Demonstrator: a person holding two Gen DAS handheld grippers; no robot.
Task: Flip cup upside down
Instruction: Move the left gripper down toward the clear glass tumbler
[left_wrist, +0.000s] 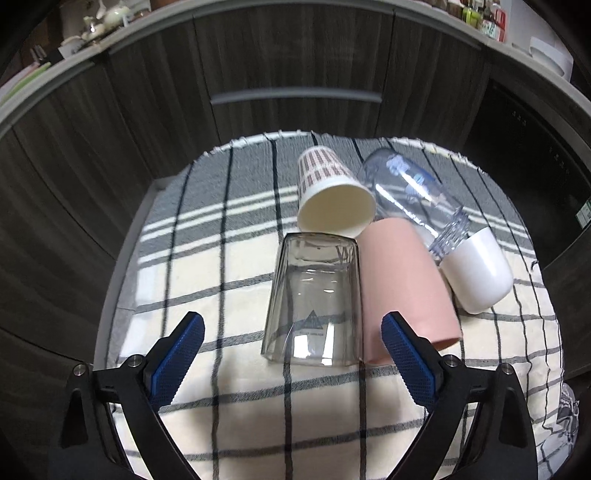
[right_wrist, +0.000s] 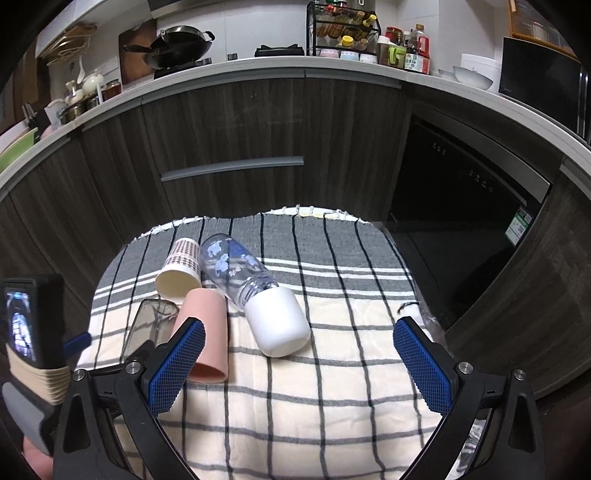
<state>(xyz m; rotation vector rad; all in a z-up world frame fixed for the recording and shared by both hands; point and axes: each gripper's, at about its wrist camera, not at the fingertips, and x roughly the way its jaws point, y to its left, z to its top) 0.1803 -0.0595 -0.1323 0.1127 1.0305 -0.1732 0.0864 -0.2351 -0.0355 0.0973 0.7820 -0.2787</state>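
Both grippers (left_wrist: 291, 354) (right_wrist: 299, 363) gape empty; only right view shows wok (right_wrist: 177, 46) (glass cup (left_wrist: 314, 302) lying).

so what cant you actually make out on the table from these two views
- Clear glass, right wrist view: its near end is hidden behind the right gripper's finger.
- Pink cup, left wrist view: its near rim is partly covered by a finger of the left gripper.
- Bottle, both views: the neck disappears into the white cap.
- Paper cup: its base points away in both views.
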